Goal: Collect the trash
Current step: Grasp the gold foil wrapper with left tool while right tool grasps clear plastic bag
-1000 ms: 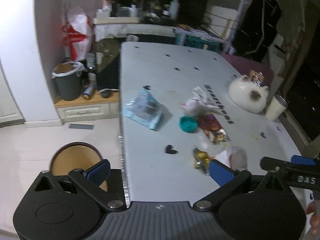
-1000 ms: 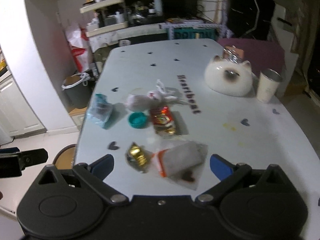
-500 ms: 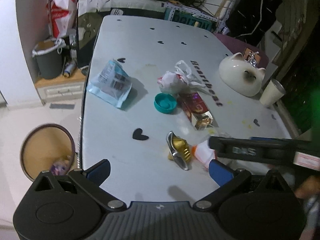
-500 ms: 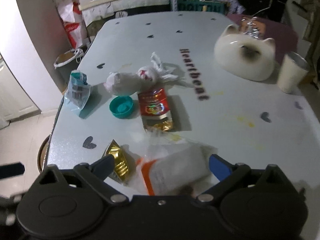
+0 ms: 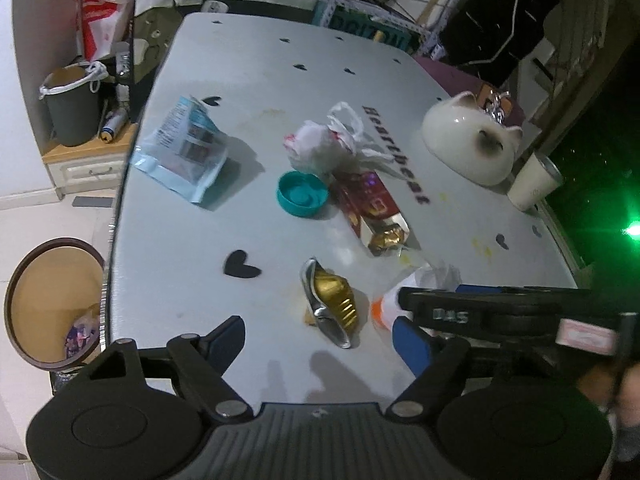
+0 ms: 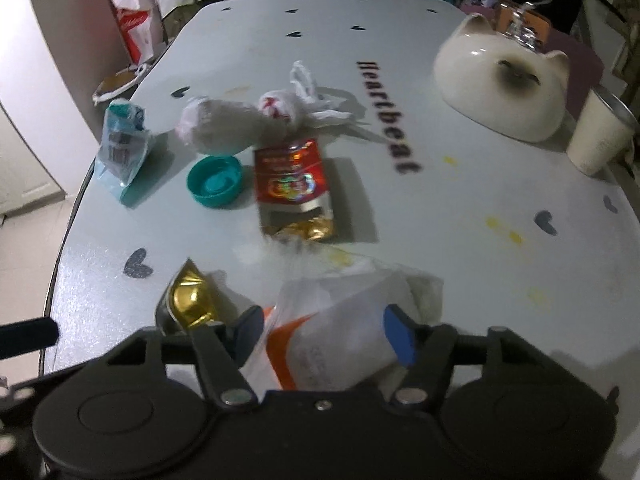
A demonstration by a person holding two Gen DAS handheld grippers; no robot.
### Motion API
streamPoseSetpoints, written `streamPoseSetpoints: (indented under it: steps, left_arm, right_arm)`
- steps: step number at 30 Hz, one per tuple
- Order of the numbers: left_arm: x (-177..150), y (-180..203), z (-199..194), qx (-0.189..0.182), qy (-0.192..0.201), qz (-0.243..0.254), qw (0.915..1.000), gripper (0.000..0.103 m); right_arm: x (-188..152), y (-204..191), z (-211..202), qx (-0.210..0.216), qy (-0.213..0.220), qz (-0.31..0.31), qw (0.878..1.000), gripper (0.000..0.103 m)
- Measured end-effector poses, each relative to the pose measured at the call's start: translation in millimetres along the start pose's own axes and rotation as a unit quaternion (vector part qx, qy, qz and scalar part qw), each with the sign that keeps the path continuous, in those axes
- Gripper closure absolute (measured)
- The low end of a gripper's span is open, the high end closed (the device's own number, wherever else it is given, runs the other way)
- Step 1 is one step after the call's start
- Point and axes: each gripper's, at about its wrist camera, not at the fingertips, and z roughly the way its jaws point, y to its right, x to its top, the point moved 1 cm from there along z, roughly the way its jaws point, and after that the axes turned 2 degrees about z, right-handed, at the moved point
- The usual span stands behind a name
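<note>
Trash lies on the white table (image 5: 248,60): a clear bag with an orange edge (image 6: 336,340), a gold foil cup (image 5: 334,300), a red and gold wrapper (image 5: 372,208), a teal lid (image 5: 302,194), a knotted white plastic bag (image 5: 324,142) and a light blue pouch (image 5: 186,150). My right gripper (image 6: 324,334) is open with the clear bag between its fingers. My left gripper (image 5: 320,340) is open and empty, just in front of the gold foil cup. A brown bin (image 5: 52,300) stands on the floor left of the table.
A cream cat-shaped dish (image 5: 472,148) and a paper cup (image 5: 534,182) stand at the table's right side. A grey bin with a white liner (image 5: 72,108) and a red and white bag (image 5: 104,12) stand by the wall at the left.
Both grippers have moved forward and lower over the table. The right gripper's fingers now straddle the clear bag and have narrowed. The left gripper has shifted right, from the table edge towards the gold foil cup.
</note>
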Motion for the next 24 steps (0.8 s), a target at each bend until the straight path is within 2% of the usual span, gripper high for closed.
streamPoseSetpoints:
  steps: [2,5,8,13,18,22,24]
  left_arm:
    - [0.5,6.0,10.1,0.004,-0.005,0.011,0.9999,0.024]
    - [1.0,14.4,26.6,0.015,-0.012,0.032,0.9993,0.027]
    - [1.3,19.8,42.9,0.025,-0.018,0.038,0.9988,0.031]
    - [3.3,27.0,62.0,0.046,-0.016,0.040,0.9980,0.032]
    - [7.5,32.9,75.6,0.085,-0.016,0.041,0.9954,0.043]
    - [13.0,35.7,79.9,0.095,-0.016,0.040,0.9946,0.045]
    - [14.4,36.9,81.5,0.098,-0.016,0.043,0.9941,0.054]
  right_arm:
    - [-0.1,10.9,-6.2,0.006,0.004,0.017,1.000,0.061]
    - [-2.3,26.7,-17.3,0.016,0.010,0.046,0.999,0.073]
    - [-6.1,40.1,-28.4,0.019,0.018,0.072,0.997,0.080]
    - [-14.1,58.9,-41.3,0.022,0.030,0.100,0.994,0.084]
    - [-20.0,70.0,-50.3,0.027,0.040,0.120,0.992,0.086]
    - [-21.9,74.8,-61.2,0.048,0.046,0.138,0.988,0.087]
    - [-23.3,76.3,-66.0,0.061,0.047,0.149,0.986,0.088]
